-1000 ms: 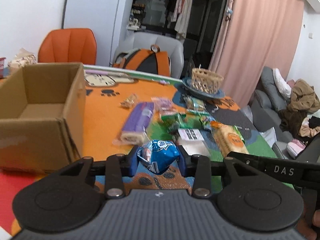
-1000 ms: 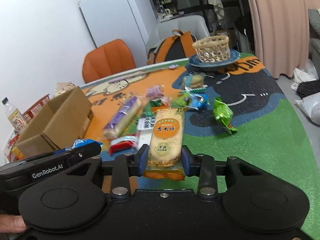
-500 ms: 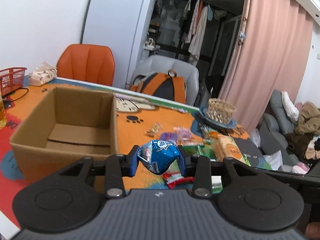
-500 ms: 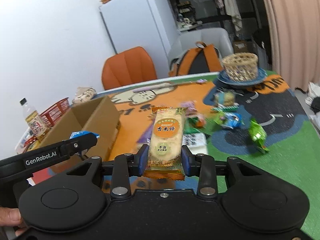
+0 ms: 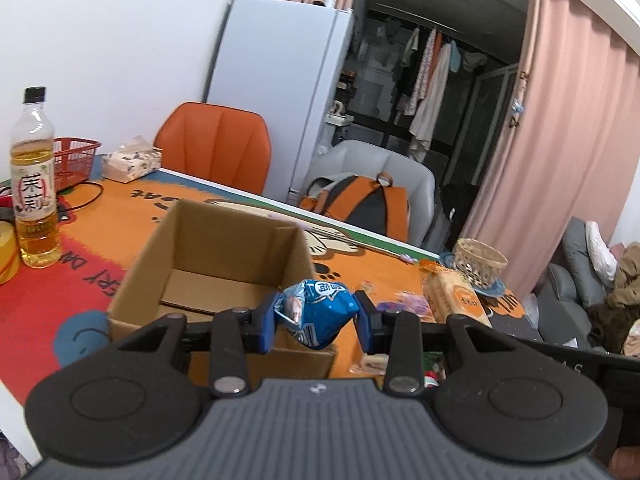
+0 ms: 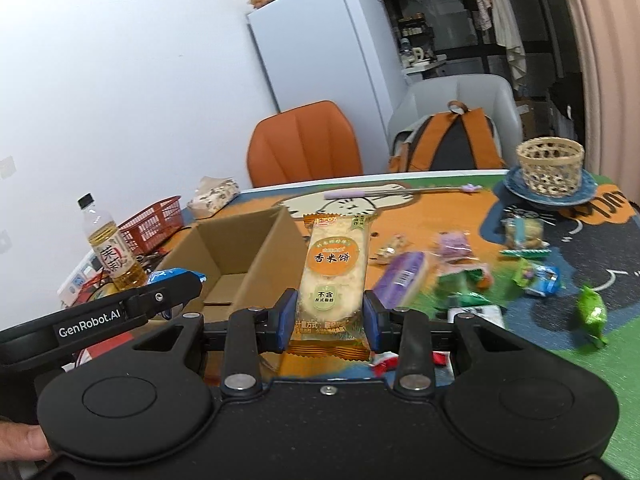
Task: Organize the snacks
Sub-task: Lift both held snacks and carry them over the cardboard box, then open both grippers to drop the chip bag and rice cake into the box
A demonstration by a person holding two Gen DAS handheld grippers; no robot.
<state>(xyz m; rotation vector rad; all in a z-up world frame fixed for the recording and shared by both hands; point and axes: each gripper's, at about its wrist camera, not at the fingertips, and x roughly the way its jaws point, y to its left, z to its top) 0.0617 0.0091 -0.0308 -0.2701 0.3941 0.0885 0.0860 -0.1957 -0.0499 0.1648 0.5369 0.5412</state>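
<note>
Table (image 5: 120,216) lay under an orange, red and green cartoon-cat mat, with an orange chair (image 5: 216,152) and a grey chair holding an orange backpack (image 5: 356,204) behind its far edge.

Cardboard box (image 5: 216,268) stood open on the orange part of the mat, flaps down, inside bare but for its bottom flaps. Tea bottle (image 5: 34,184), upright, stood well to the left of the box, with a red basket (image 5: 76,160) behind it.

Left gripper (image 5: 316,316) was clamped on a blue snack packet (image 5: 316,312), held raised at the box's near right corner, above the rim.

Right gripper (image 6: 330,312) was pinched on a rice cracker pack (image 6: 334,276), upright and label toward the camera, held in the air just right of the box (image 6: 236,260). The left tool's tip (image 6: 168,296) and the blue packet showed at the box's near left side in this view.

Loose snacks remained scattered on the mat to the right: a purple pack (image 6: 400,276), green wrappers (image 6: 592,312), a small blue one (image 6: 544,280). Wicker basket (image 6: 550,164) sat on a blue plate (image 6: 520,188) at the far right corner.
</note>
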